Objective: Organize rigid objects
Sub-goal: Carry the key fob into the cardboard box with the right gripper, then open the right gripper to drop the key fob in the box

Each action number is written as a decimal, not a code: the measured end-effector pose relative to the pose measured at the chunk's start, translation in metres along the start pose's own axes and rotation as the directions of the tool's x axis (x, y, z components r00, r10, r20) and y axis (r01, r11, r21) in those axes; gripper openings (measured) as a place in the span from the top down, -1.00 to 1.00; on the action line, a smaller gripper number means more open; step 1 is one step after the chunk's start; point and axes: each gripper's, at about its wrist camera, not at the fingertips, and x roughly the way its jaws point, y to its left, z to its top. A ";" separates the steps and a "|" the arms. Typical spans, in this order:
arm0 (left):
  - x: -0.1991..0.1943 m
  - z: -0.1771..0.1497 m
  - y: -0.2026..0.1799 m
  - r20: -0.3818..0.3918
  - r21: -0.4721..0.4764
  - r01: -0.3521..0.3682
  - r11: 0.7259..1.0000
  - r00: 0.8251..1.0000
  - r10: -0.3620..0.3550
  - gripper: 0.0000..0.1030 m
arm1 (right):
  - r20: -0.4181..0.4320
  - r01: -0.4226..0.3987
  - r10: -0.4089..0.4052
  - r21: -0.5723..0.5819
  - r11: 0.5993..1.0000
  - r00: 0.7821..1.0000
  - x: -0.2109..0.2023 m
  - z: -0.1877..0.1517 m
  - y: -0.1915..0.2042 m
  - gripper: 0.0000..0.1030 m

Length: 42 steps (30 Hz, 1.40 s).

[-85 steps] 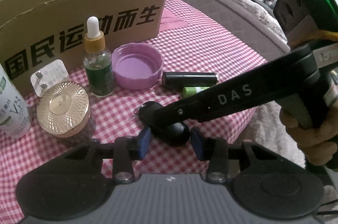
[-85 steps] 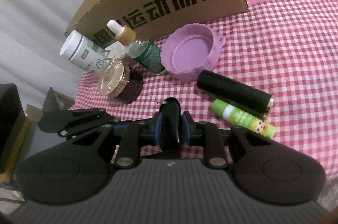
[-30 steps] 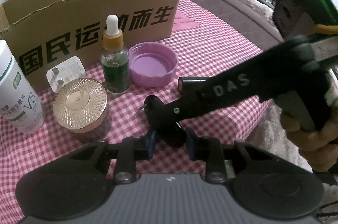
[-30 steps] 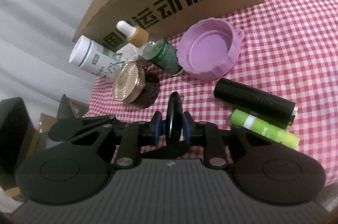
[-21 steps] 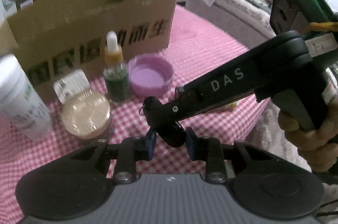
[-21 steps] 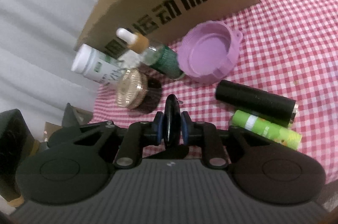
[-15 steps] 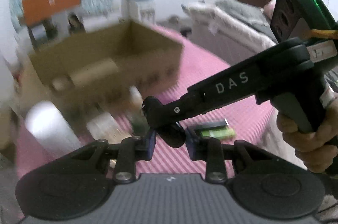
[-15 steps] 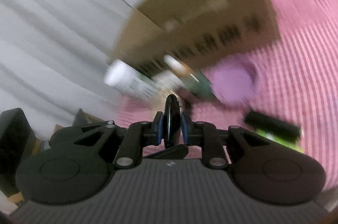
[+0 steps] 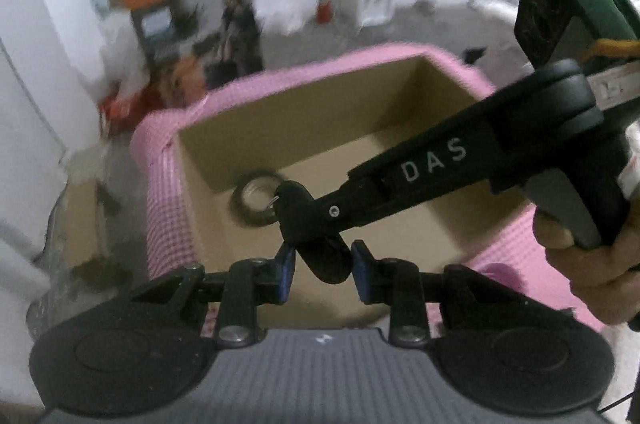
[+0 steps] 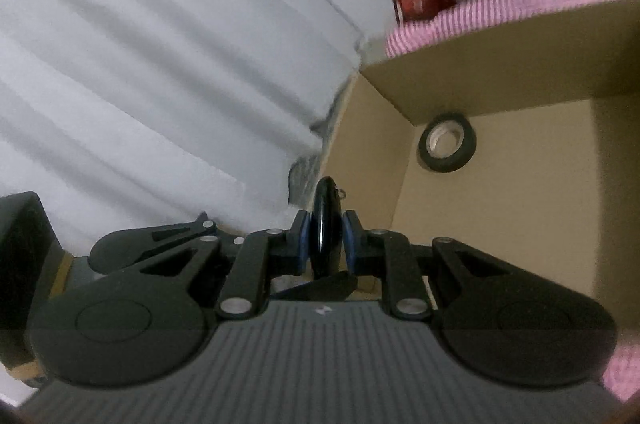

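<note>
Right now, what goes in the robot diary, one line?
right tongs: shut on black fob | left tongs: shut on same fob | over open box | tape roll inside

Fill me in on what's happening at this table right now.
A person is sorting small items into a cardboard box on a pink checked tablecloth. Both claws grip the same small black oval fob: the right claw pinches its flat sides, and the left claw clamps its lower end. The fob hangs above the open box, not yet released. A roll of black tape already lies on the box floor near a corner.
</note>
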 end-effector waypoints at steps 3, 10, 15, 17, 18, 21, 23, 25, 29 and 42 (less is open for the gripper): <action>0.032 0.013 0.021 -0.090 -0.022 -0.023 0.999 0.996 0.021 0.39 | -0.079 0.000 0.008 0.093 0.996 0.997 0.042 0.025 -0.021 0.69; 0.079 0.017 0.029 -0.212 0.067 -0.090 0.994 0.972 0.103 0.35 | -0.198 0.055 -0.015 0.201 0.978 0.980 0.096 0.038 -0.062 0.70; 0.087 0.018 0.015 -0.211 0.170 -0.118 0.978 0.965 0.153 0.18 | -0.267 0.099 -0.036 0.226 0.969 0.963 0.117 0.044 -0.076 0.70; 0.088 0.019 0.012 -0.214 0.180 -0.121 0.976 0.964 0.159 0.13 | -0.288 0.124 -0.058 0.218 0.968 0.956 0.125 0.043 -0.078 0.69; 0.087 0.019 0.011 -0.216 0.178 -0.119 0.977 0.964 0.157 0.11 | -0.299 0.132 -0.062 0.219 0.967 0.952 0.128 0.042 -0.079 0.67; 0.088 0.021 0.011 -0.220 0.169 -0.116 0.979 0.964 0.152 0.06 | -0.309 0.138 -0.065 0.220 0.966 0.949 0.130 0.042 -0.078 0.66; 0.089 0.022 0.010 -0.219 0.164 -0.115 0.980 0.964 0.150 0.03 | -0.305 0.148 -0.079 0.211 0.966 0.949 0.130 0.043 -0.077 0.64; 0.081 0.018 0.006 -0.213 0.159 -0.116 0.980 0.966 0.149 0.01 | -0.299 0.159 -0.092 0.208 0.965 0.950 0.134 0.045 -0.076 0.53; 0.073 0.021 0.009 -0.175 0.134 -0.121 0.984 0.974 0.143 -0.06 | -0.253 0.167 -0.120 0.172 0.971 0.960 0.123 0.046 -0.070 0.38; -0.069 -0.004 -0.009 0.208 0.021 -0.006 1.000 0.978 0.001 -0.82 | 0.198 0.128 -0.102 -0.124 0.984 0.975 -0.083 -0.009 0.005 -0.53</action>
